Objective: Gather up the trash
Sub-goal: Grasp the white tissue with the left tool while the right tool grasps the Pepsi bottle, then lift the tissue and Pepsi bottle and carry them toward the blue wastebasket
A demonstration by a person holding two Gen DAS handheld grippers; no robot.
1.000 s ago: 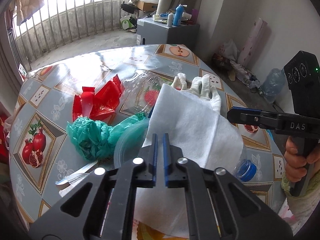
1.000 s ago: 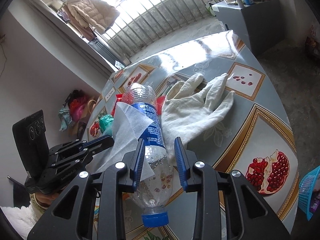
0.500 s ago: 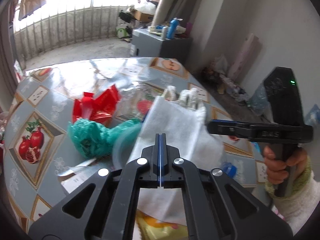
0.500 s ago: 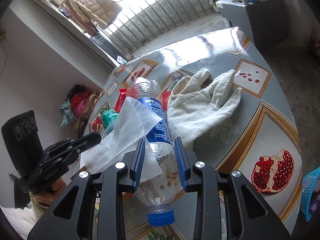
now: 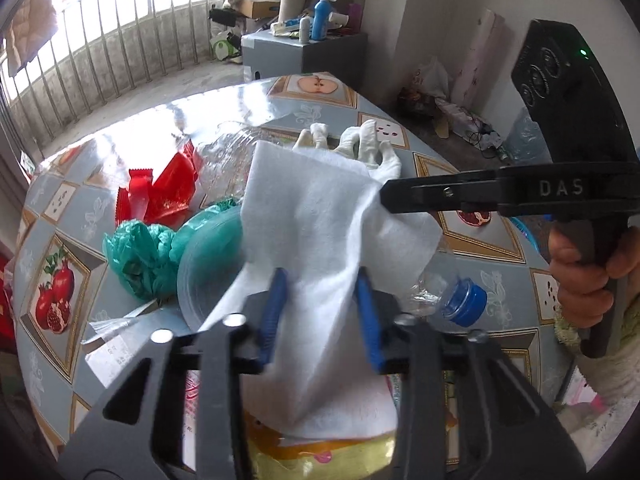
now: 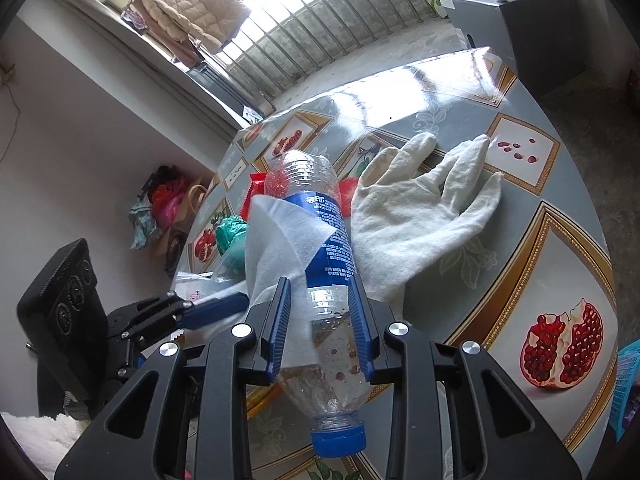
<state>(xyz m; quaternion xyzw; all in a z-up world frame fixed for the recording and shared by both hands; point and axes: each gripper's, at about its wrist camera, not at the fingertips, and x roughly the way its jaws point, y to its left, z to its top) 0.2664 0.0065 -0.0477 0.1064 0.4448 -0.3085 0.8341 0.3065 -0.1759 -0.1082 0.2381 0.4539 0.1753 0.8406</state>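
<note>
Right wrist view: the right tongs are clamped on a clear plastic bottle, pads on its lower body, blue cap pointing back toward the camera and hanging below the fingers. A white tissue drapes over the bottle's left side and is pinched under the left pad together with the bottle. Just right of the tongs a white cloth glove lies flat on the table (fruit-pattern cover).

Left wrist view: the left tongs stand spread apart, the tissue hanging loose between the fingers, not gripped. Left of them: a clear round lid, a crumpled green bag, and beyond it a red wrapper. The right tongs come in from the right.
</note>
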